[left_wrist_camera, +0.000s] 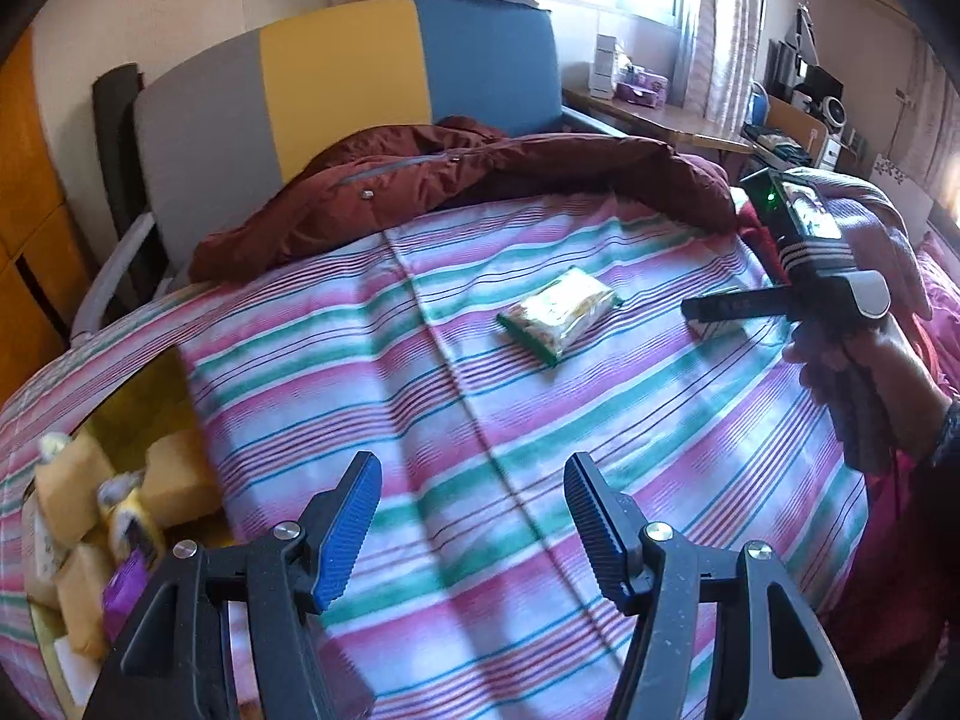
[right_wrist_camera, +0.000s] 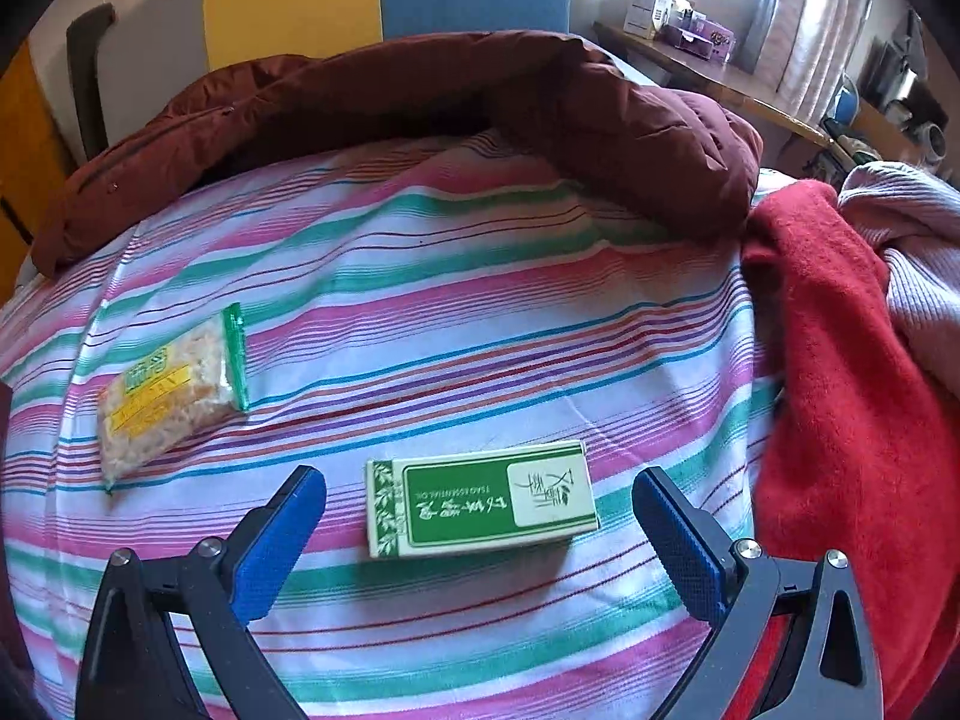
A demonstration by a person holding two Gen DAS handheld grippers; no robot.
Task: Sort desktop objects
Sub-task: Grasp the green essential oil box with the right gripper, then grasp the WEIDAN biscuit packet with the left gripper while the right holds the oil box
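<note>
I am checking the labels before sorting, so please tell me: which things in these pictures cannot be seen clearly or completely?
- Flat green-and-white cardboard box: in the left wrist view, mostly hidden behind the right tool; only a corner shows.
- Yellow foil packets in the container at the lower left: left wrist view, blurred and cut off by the left tool; labels unreadable.
- Clear snack packet with green edges: right wrist view, its print is too small to read.

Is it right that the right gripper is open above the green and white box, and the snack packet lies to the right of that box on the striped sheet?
Not quite. In the right wrist view the right gripper is open at the green and white box, but the snack packet lies to the left of the box on the striped sheet, not to the right.
</note>
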